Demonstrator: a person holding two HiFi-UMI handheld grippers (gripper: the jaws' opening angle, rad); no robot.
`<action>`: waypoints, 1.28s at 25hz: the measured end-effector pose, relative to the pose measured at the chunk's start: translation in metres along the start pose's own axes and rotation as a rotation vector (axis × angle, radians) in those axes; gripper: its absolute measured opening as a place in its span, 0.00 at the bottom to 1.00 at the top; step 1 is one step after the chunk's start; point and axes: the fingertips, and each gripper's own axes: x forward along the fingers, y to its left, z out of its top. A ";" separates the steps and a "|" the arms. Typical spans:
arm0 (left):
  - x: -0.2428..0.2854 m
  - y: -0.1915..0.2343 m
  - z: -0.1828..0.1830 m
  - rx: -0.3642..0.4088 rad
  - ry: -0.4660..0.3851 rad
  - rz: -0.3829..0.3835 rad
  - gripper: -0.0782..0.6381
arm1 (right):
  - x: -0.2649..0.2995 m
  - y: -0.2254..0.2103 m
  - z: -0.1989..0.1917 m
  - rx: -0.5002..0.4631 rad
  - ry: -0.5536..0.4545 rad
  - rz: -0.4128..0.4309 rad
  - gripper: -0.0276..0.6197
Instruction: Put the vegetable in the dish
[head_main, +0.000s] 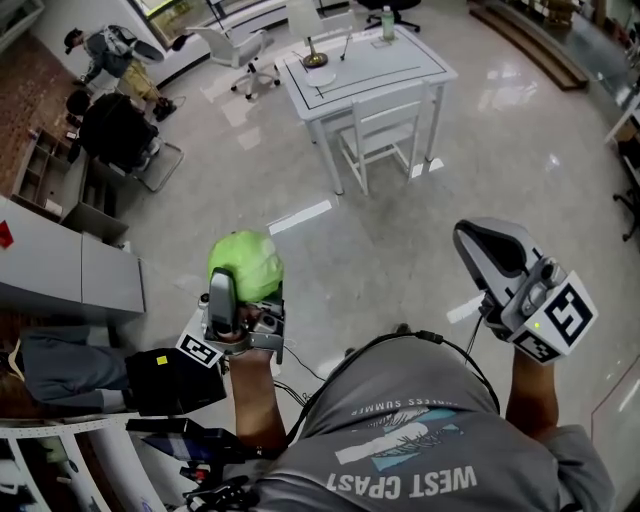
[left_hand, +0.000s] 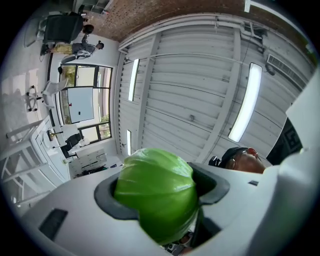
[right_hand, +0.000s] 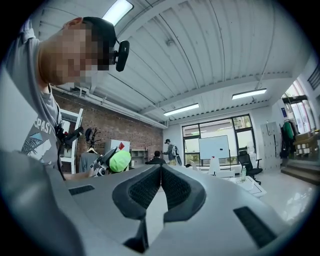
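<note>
Left tool (left_hand: 159, 194) is clamped on the green vegetable (head_main: 246, 263), a round leafy head that fills the gap between the jaws. The vegetable is held in the air over the floor, well short of the white desk (head_main: 400, 62). Right tool (right_hand: 160, 187): jaws together, nothing between them, also well apart from the desk. On the desk: a small brownish dish (head_main: 315, 61) near its left end and a bottle (head_main: 388, 22) at the far edge. A white chair (head_main: 385, 135) stands against the desk's near side.
</note>
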 end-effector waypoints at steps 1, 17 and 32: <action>0.005 0.007 -0.006 0.003 -0.003 0.006 0.53 | -0.001 -0.011 -0.002 0.001 0.000 0.004 0.05; 0.031 0.060 -0.028 -0.007 0.025 0.070 0.53 | 0.009 -0.067 -0.018 0.038 0.030 0.006 0.05; 0.031 0.109 0.050 -0.029 0.044 0.051 0.53 | 0.100 -0.063 -0.014 0.024 0.030 -0.029 0.05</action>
